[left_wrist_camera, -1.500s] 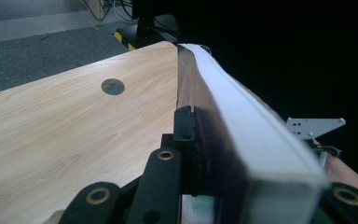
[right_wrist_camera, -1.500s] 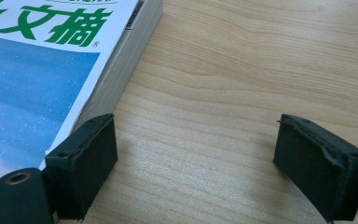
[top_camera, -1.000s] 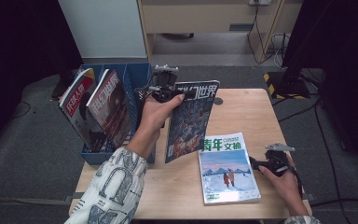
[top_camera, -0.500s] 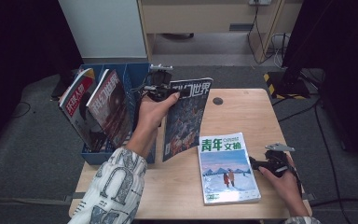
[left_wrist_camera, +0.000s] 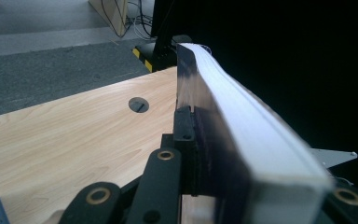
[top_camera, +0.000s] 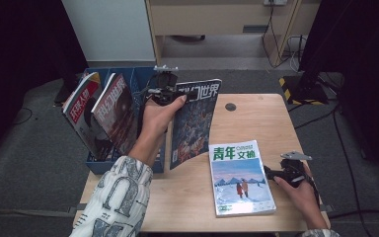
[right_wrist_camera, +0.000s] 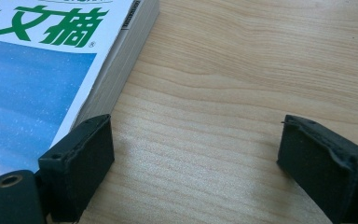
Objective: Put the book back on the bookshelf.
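Note:
My left gripper [top_camera: 164, 93] is shut on the top edge of a dark magazine [top_camera: 195, 121] and holds it upright over the table's left part, beside a blue rack [top_camera: 128, 165]. In the left gripper view the jaws of my left gripper [left_wrist_camera: 214, 128] clamp the dark magazine [left_wrist_camera: 242, 116] with its white page edge showing. A stack of magazines with a blue-and-white cover [top_camera: 239, 177] lies flat at the front. My right gripper [top_camera: 272, 173] rests open on the wood just right of the stack. In the right gripper view my right gripper [right_wrist_camera: 196, 154] has bare table between its jaws, and the stack's corner [right_wrist_camera: 51, 60] lies to the left.
The blue rack holds two leaning magazines, one red-and-white [top_camera: 81, 111] and one dark red [top_camera: 116, 106]. A round cable hole [top_camera: 230, 106] sits near the wooden table's [top_camera: 261, 118] far edge. Cables and a cabinet stand on the floor beyond.
My left gripper has carried the dark magazine a little to the left, closer to the blue rack. My right gripper has stayed where it was.

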Demonstrator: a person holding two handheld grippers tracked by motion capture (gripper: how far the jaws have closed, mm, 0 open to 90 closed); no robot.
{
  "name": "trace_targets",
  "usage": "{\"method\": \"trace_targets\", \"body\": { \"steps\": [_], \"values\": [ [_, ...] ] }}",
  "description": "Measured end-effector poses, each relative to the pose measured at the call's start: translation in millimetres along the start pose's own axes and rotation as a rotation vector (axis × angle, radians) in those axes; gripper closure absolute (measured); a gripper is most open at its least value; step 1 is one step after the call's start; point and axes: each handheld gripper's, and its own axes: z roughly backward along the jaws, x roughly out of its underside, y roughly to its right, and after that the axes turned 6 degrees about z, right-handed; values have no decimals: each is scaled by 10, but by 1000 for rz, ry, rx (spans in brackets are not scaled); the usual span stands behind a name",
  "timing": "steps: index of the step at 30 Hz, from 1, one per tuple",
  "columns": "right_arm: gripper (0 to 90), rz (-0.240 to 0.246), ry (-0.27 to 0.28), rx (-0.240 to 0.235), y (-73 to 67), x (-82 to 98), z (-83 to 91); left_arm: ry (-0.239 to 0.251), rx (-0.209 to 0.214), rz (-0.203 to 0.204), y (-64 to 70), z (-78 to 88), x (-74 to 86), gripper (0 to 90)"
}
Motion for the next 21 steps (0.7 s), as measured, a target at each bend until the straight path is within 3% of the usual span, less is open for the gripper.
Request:
{"method": "trace_targets", "body": {
  "steps": [21],
  "values": [
    [103,0,-4,-2,-2,-2,0,44,-38,7,-100,351,-107,822]
  ]
}}
